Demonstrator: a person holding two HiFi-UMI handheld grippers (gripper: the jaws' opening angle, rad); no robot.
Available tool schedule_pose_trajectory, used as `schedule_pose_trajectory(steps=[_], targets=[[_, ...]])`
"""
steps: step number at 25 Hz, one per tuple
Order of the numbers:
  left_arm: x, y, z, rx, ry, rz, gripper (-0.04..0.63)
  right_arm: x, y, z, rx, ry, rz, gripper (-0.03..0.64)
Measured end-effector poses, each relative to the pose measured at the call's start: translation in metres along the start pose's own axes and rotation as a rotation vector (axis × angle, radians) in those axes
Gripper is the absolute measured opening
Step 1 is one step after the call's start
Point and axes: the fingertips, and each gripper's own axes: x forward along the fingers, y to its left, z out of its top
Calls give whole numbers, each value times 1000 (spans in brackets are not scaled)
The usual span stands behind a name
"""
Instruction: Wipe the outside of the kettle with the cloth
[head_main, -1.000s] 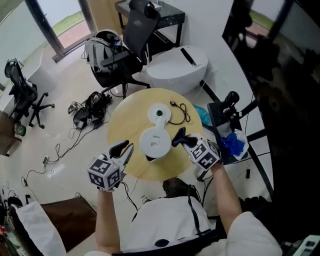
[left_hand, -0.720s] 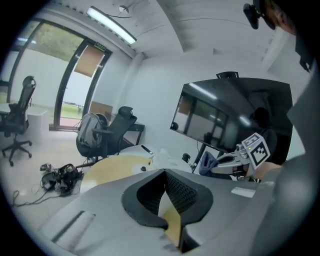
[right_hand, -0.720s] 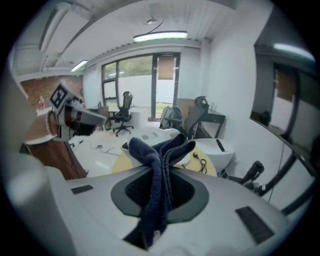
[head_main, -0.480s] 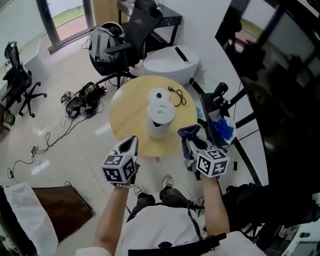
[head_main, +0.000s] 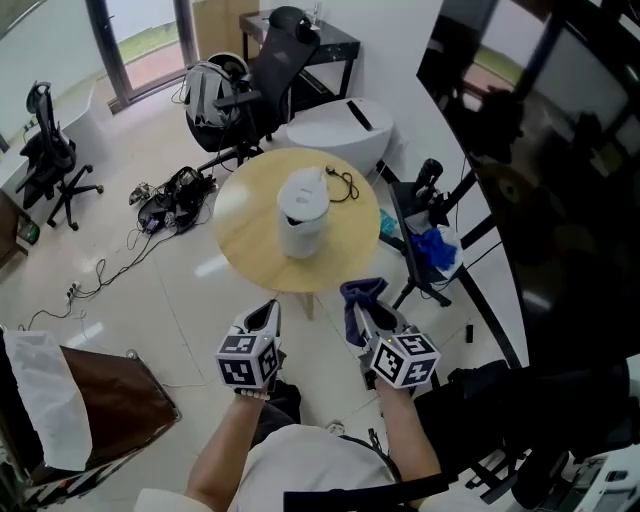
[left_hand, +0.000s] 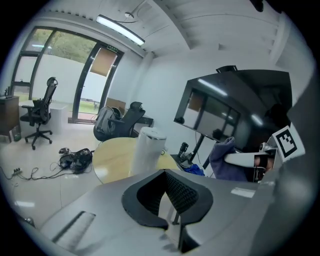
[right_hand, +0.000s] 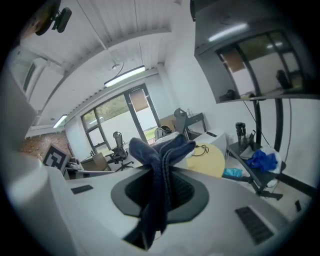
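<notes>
The white kettle (head_main: 301, 212) stands upright near the middle of the round wooden table (head_main: 245, 232). Both grippers hang off the table's near edge, well short of the kettle. My right gripper (head_main: 364, 308) is shut on a dark blue cloth (head_main: 358, 294), which bunches above its jaws and hangs down between them (right_hand: 159, 170). My left gripper (head_main: 268, 318) is shut with nothing in it. In the left gripper view the kettle (left_hand: 147, 149) stands ahead on the table (left_hand: 114, 159), and the cloth (left_hand: 224, 159) shows at the right.
A black cable (head_main: 345, 184) lies on the table behind the kettle. A black stand with blue rags (head_main: 434, 246) is just right of the table. Office chairs (head_main: 262, 70), a cable tangle (head_main: 170, 198) on the floor and a large dark screen (head_main: 560, 170) surround it.
Both grippers have drawn back from the table, towards the person. The right one carried the cloth with it and rolled. The left jaws have shut.
</notes>
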Motion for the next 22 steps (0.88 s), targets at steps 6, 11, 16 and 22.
schedule_pose_trajectory(steps=[6,11,16,22], targets=[[-49,-99,-56,74,-4,21,0,-114,-23,-47,100,-50,15,64],[-95,-141,-84,89,-50,78,2,-170,-25,-67,123,-71,71,64],[-127,-149,-100,93,-61,132,0,-187,-4,-78,79,-52,123,64],[-144,-139,-86,92,-95,140,0,-174,40,-70,-21,-33,154,64]])
